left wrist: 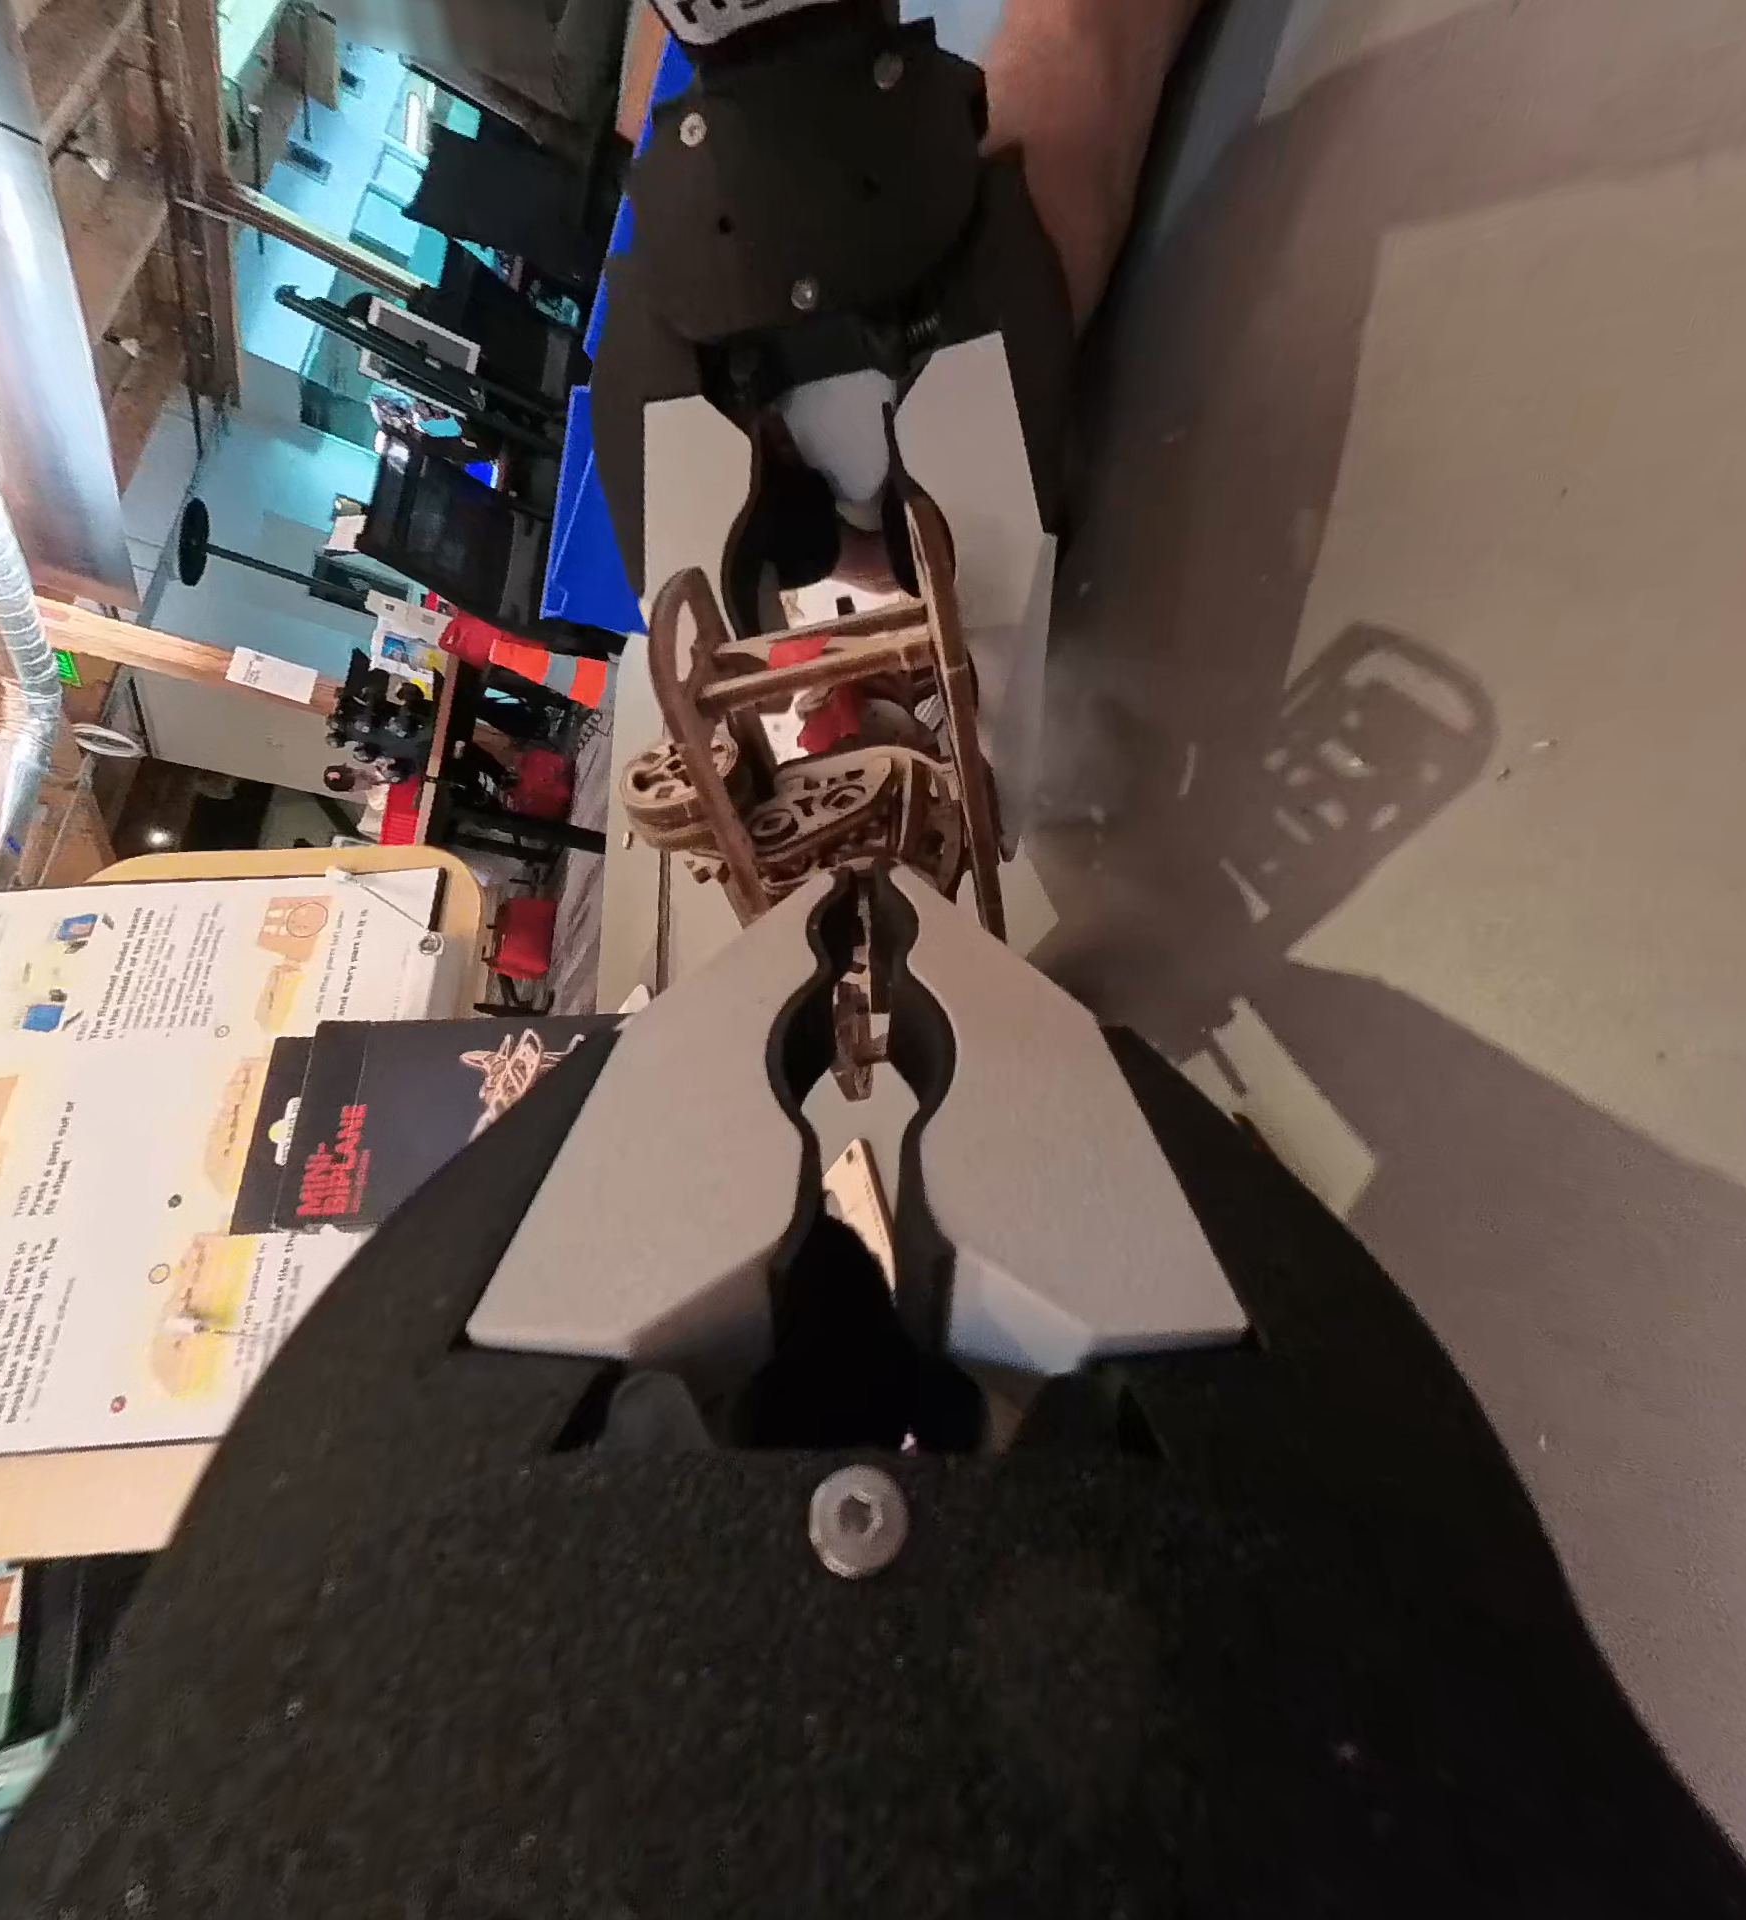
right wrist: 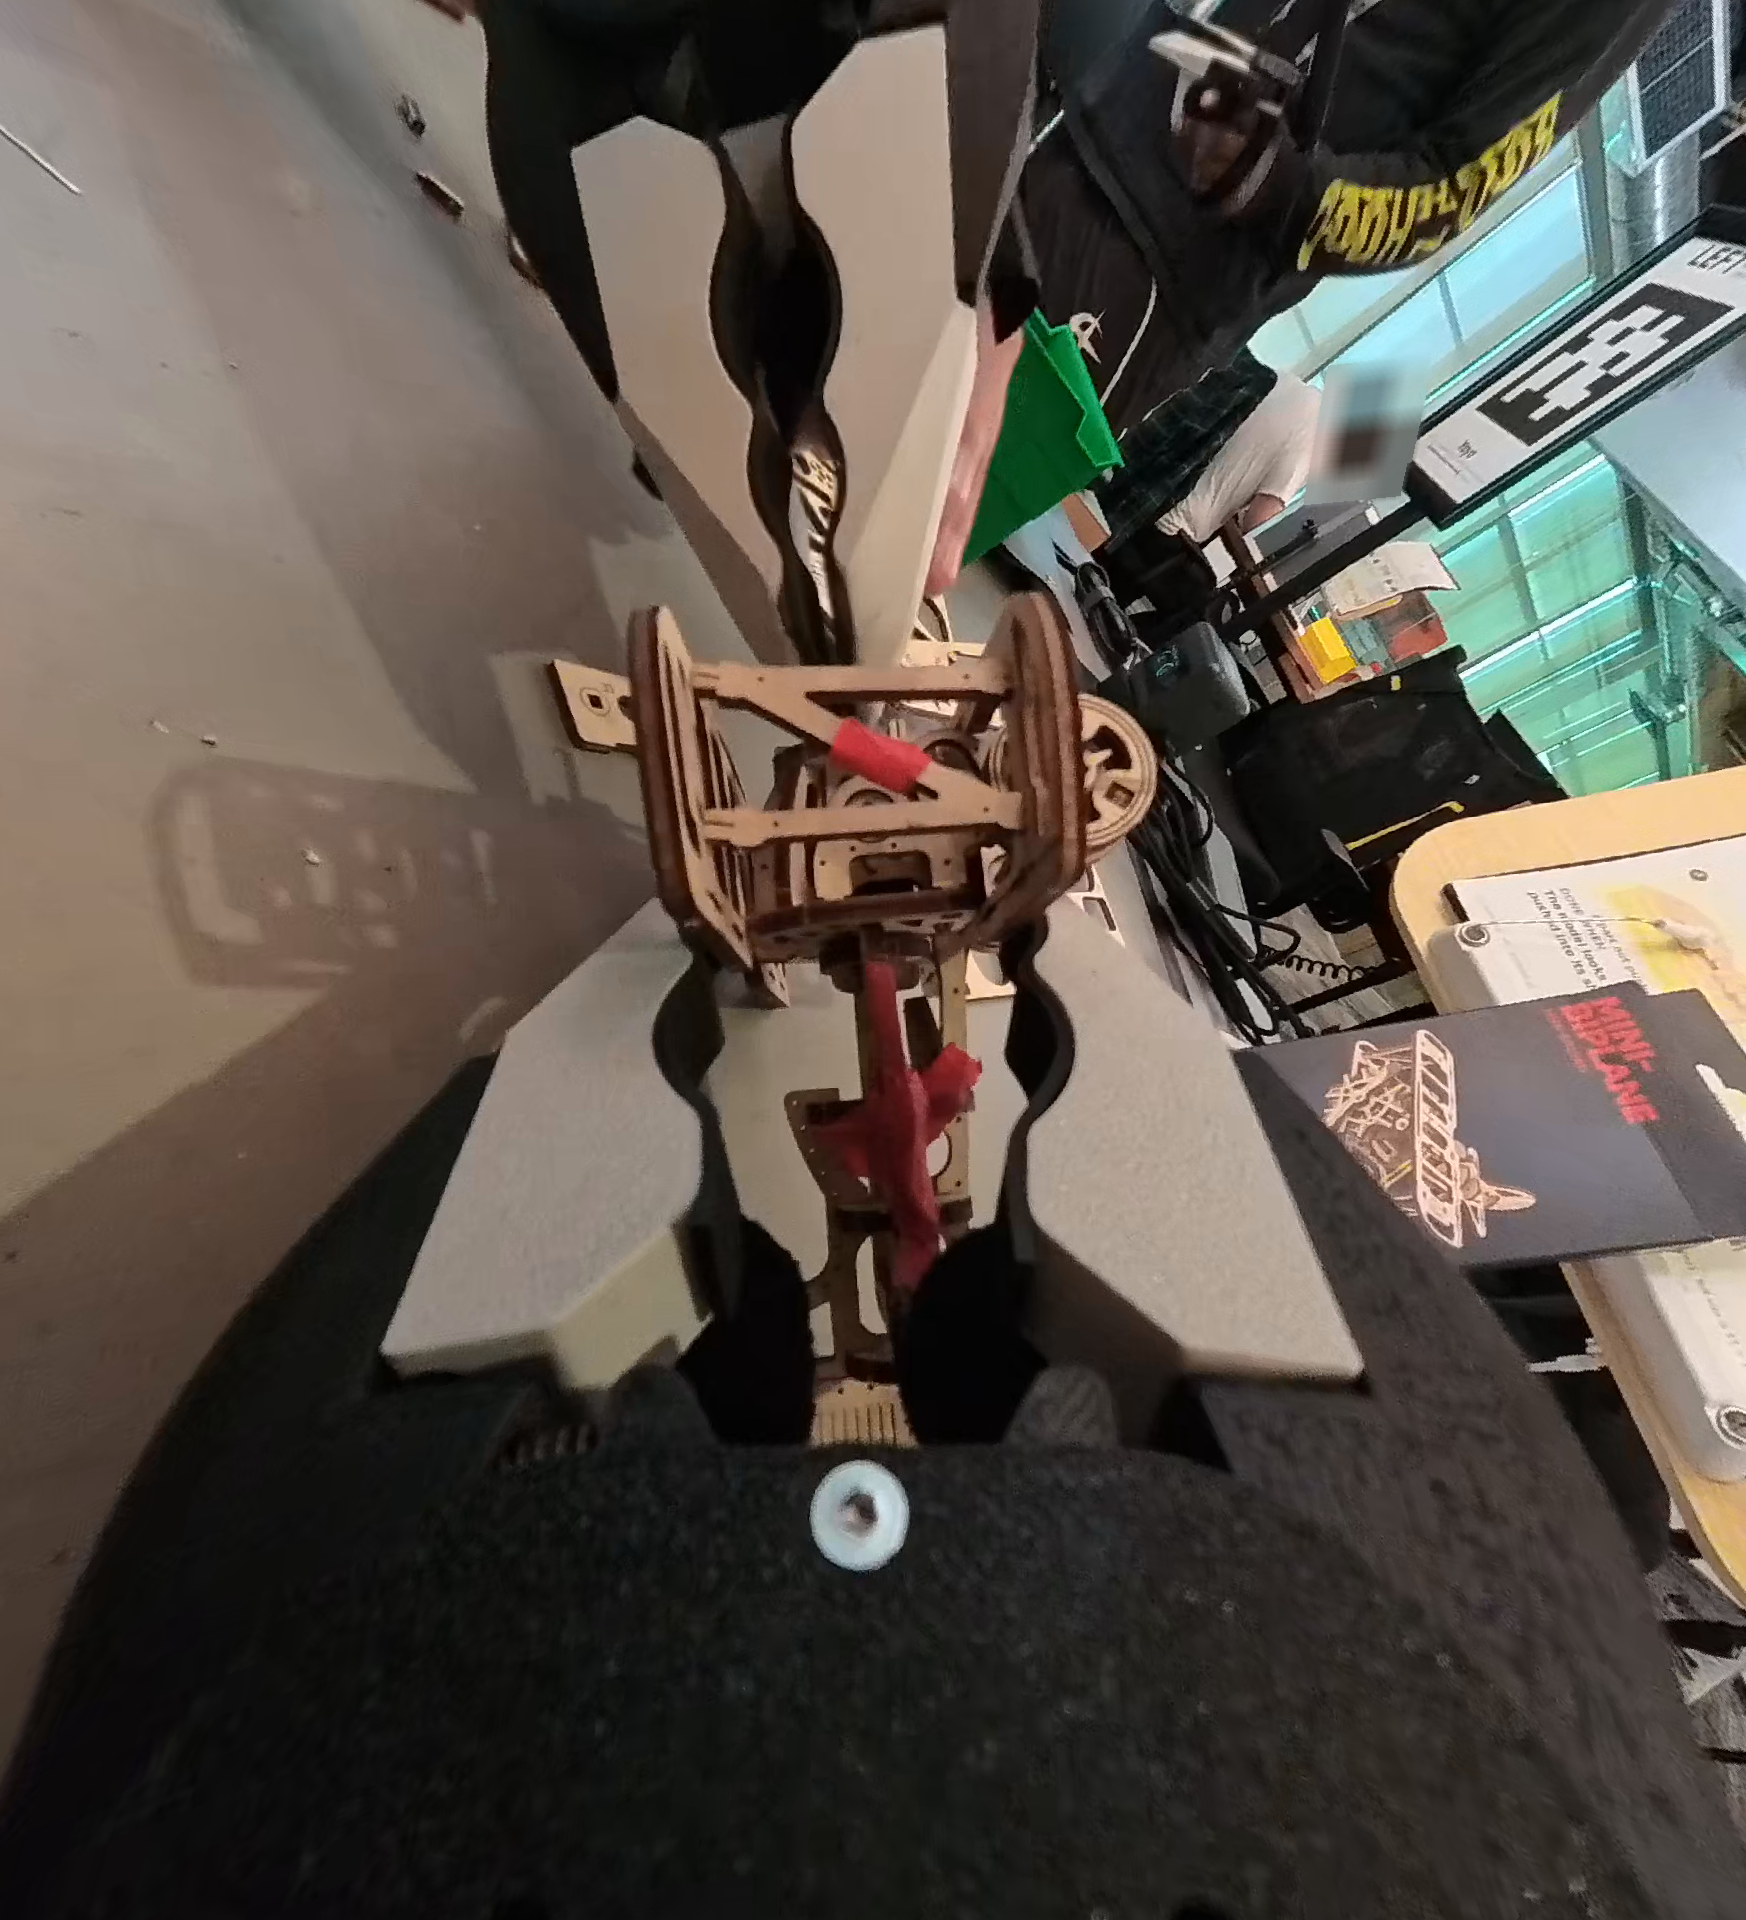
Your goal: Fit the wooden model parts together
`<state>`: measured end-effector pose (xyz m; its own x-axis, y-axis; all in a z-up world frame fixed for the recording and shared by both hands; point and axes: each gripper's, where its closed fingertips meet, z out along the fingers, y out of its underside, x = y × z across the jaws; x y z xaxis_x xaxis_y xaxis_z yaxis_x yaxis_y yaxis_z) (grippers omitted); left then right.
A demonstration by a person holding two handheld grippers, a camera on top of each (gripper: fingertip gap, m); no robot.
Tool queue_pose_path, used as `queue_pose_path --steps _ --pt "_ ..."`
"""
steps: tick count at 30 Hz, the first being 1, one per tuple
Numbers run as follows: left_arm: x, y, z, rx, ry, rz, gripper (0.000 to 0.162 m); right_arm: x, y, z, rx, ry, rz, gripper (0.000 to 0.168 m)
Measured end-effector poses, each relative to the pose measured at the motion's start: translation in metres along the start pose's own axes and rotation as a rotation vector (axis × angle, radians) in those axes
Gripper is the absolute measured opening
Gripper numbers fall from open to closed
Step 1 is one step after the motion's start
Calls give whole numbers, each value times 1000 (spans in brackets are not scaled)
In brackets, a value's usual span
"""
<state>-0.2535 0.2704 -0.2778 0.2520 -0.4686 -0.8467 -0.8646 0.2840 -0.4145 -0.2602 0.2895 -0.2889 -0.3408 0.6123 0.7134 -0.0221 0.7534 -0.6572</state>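
Note:
The wooden biplane model (left wrist: pixel 817 748) is held in the air between both grippers, over the grey table. It has wing frames, a wheel and red pieces. My left gripper (left wrist: pixel 861 894) is shut on a thin wooden part at the model's front end. It shows at the top of the right wrist view (right wrist: pixel 827 613). My right gripper (right wrist: pixel 858 966) straddles the model (right wrist: pixel 848 810) from the tail side. The narrow fuselage with the red piece (right wrist: pixel 900 1132) lies between its fingers, pinched near their base. It shows at the top of the left wrist view (left wrist: pixel 827 561).
A black kit card (right wrist: pixel 1534 1122) and an instruction sheet (left wrist: pixel 121 1143) lie on a wooden board at the table's side. A flat loose wooden part (right wrist: pixel 594 717) lies on the table (left wrist: pixel 1471 520). A green bin (right wrist: pixel 1035 436) and a blue bin (left wrist: pixel 588 499) stand beyond. A person stands behind. The tips of both grippers are at nearly the same place. The black kit card (right wrist: pixel 1534 1122) is about 25 cm from my right fingertips. Look for it in the left wrist view (left wrist: pixel 427 1111) too.

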Motion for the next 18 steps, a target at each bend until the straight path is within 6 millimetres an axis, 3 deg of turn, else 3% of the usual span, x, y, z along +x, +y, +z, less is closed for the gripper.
queue_pose_path --steps 4,9,13,18 --pt "-8 0 -4 62 -119 -49 0 1 -1 -1 17 -14 44 53" --pt "-10 -3 -18 169 -145 -353 0 4 3 -2 17 -11 110 53" --pt "-28 -11 -30 320 -154 -568 0 5 11 -4 -25 18 83 54" --pt "-41 -21 -40 431 -197 -641 0 0 11 -12 -21 40 103 54"
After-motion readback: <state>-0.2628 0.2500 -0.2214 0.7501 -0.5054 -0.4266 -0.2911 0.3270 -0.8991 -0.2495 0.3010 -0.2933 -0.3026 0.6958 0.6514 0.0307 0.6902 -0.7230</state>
